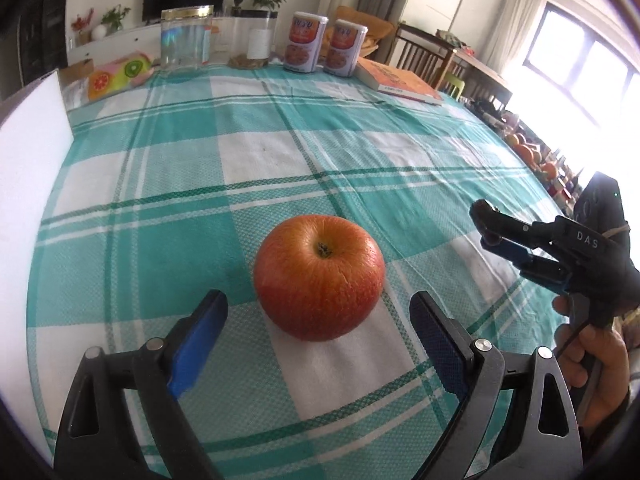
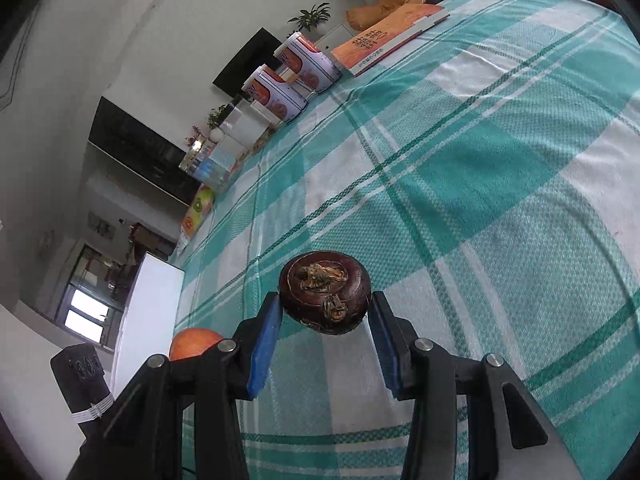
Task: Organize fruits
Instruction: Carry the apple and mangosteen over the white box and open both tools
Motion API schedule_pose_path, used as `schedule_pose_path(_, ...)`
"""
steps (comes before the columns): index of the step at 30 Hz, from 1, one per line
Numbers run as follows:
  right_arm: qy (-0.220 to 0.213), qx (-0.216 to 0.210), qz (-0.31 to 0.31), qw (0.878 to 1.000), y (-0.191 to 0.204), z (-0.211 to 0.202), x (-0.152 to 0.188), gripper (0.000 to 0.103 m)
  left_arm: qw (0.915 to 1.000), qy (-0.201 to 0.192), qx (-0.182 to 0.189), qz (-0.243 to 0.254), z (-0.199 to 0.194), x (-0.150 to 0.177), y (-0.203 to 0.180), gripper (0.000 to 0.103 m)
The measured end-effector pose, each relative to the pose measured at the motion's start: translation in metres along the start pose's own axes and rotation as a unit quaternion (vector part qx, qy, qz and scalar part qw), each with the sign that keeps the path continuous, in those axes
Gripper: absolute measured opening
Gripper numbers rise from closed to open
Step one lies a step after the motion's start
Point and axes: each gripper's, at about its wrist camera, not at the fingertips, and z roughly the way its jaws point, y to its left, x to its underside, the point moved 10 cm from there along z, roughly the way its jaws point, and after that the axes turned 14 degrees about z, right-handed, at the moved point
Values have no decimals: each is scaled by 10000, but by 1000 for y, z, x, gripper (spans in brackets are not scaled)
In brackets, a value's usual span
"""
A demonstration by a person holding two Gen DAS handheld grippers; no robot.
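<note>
A red-orange apple (image 1: pixel 319 276) rests on the teal-and-white checked tablecloth (image 1: pixel 260 160). My left gripper (image 1: pixel 318 298) stands open just in front of it, with a blue-padded finger on either side of the apple's near part and neither pad touching it. My right gripper (image 2: pixel 325 299) is shut on a small dark brown round fruit (image 2: pixel 325 292), held above the cloth with its dried stem end facing the camera. In the left wrist view the right gripper (image 1: pixel 486 224) reaches in from the right in a person's hand (image 1: pixel 596 364). The apple (image 2: pixel 194 342) peeks out behind the right gripper's left finger.
Along the far table edge stand a clear jar with a gold lid (image 1: pixel 186 38), two orange-labelled cans (image 1: pixel 305 42), an orange book (image 1: pixel 398 80) and a fruit-printed pack (image 1: pixel 118 76). A white board (image 1: pixel 28 184) stands at the left. Wooden chairs (image 1: pixel 424 54) sit beyond.
</note>
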Motion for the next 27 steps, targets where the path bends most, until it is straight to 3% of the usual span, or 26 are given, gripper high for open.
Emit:
schedule_pose_path(4,21,-19,-130,9999,8,2,8,45,9990,139,-250,333,15,-9,-7,94)
schedule_pose_path(9,-160,166,-397,9989,10,-8,18,45,9979,132,-503,375,28,-21,-5,91)
schedule_pose_path(11,-130,282,-439,9986,7,-8,27,45,9973,12,-631,383,23,-26,-2,71)
schedule_pose_path(14,-115,399,-574,9975,9,-8,38,45,9993,51,-273,253,15,-19,-7,71)
schedule_pose_path(20,-215,279,-1063,9937,34,-20,66,45,9990,-220,365,128,-61,6,-30,70)
schedule_pose_path(27,-10,60,-1495,9887,68,-24,114,45,9909,-657,806,-854,-176,21,3,70)
